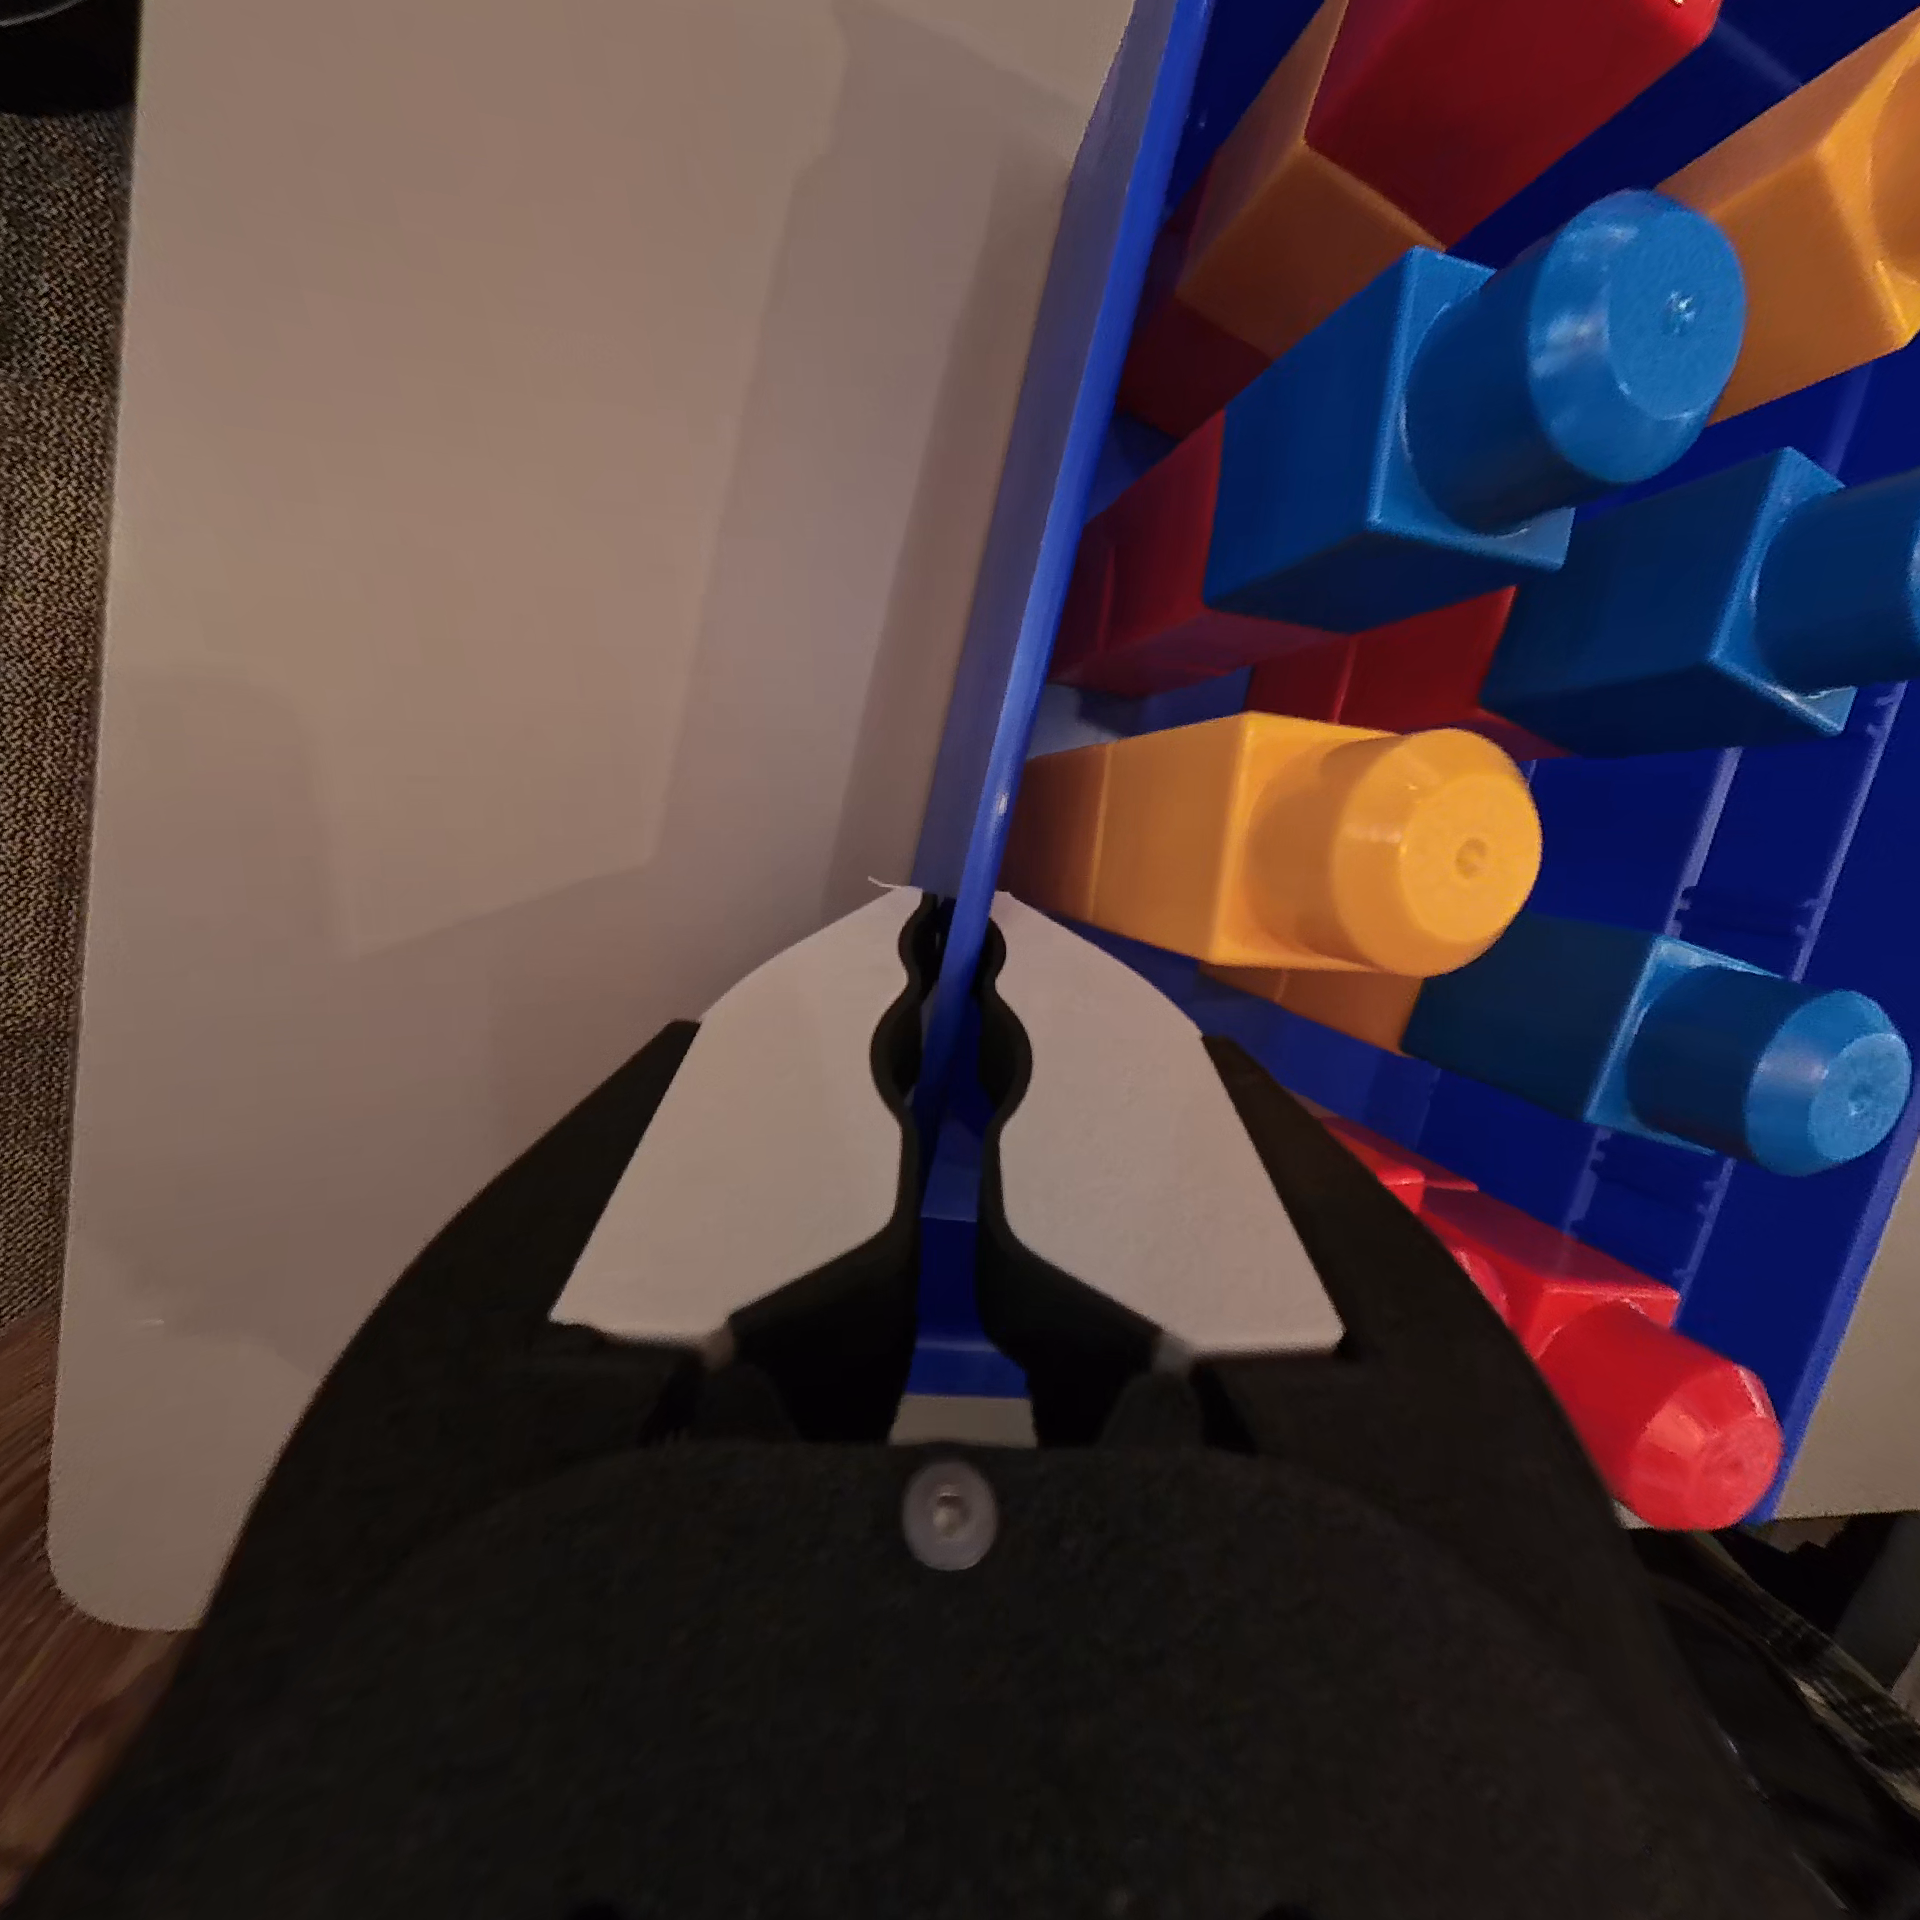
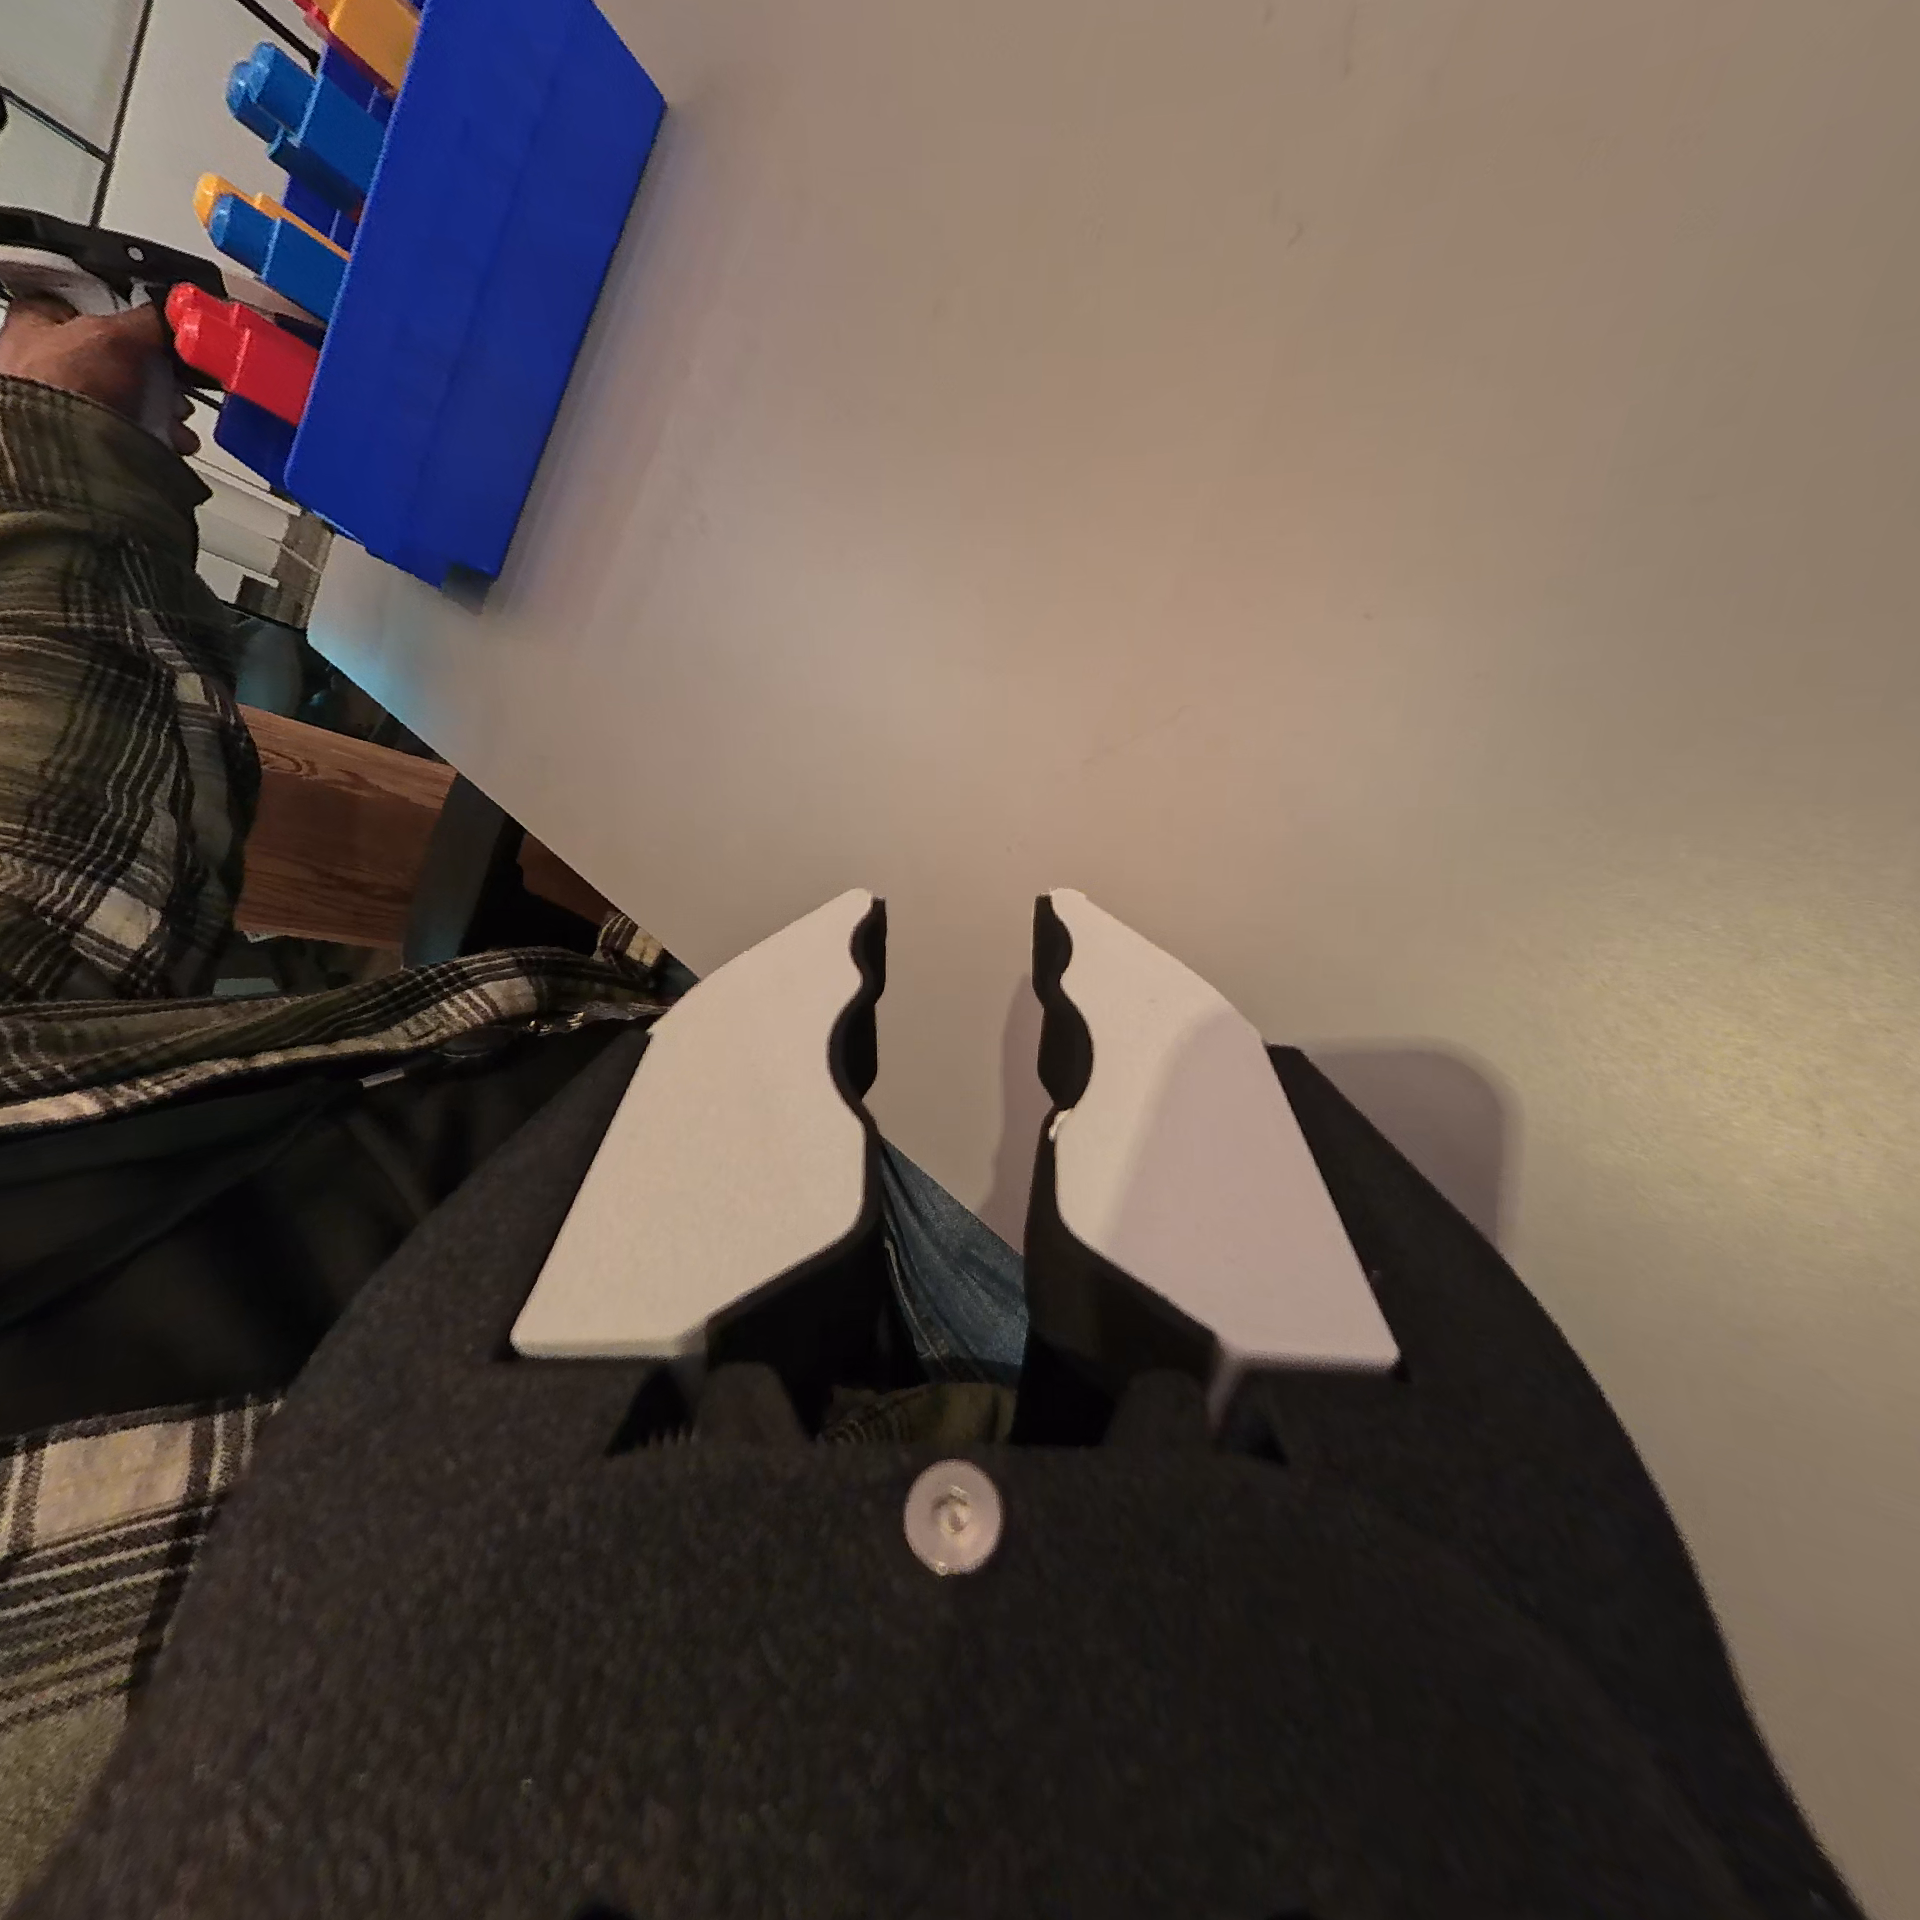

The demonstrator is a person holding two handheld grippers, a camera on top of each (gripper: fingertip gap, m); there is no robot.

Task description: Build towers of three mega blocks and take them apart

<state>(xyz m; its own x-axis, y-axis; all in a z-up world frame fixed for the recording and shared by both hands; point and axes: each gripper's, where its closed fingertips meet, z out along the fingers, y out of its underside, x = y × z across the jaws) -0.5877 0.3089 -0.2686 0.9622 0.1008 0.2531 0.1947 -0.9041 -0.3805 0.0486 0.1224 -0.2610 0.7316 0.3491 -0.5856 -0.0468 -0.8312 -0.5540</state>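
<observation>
Left gripper (image 1: pixel 954 940) pinches the blue bin's (image 1: pixel 1049 582) thin rim; right gripper (image 2: pixel 961 925) hangs half-open, empty. Blocks (image 1: pixel 1351 852) look light, rigid; grip their flat sides.

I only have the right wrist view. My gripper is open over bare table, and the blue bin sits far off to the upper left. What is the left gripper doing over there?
Observer: The left gripper is shut on the blue bin, pinching its thin side wall between the fingertips.
Operator: Are any blocks loose on the table beside it?
Observer: None that the left wrist view shows; the white table beside the bin is bare there.
Operator: Which block is nearest that grip?
Observer: A yellow block, standing stud up just inside the wall, with a blue block beyond it.
</observation>
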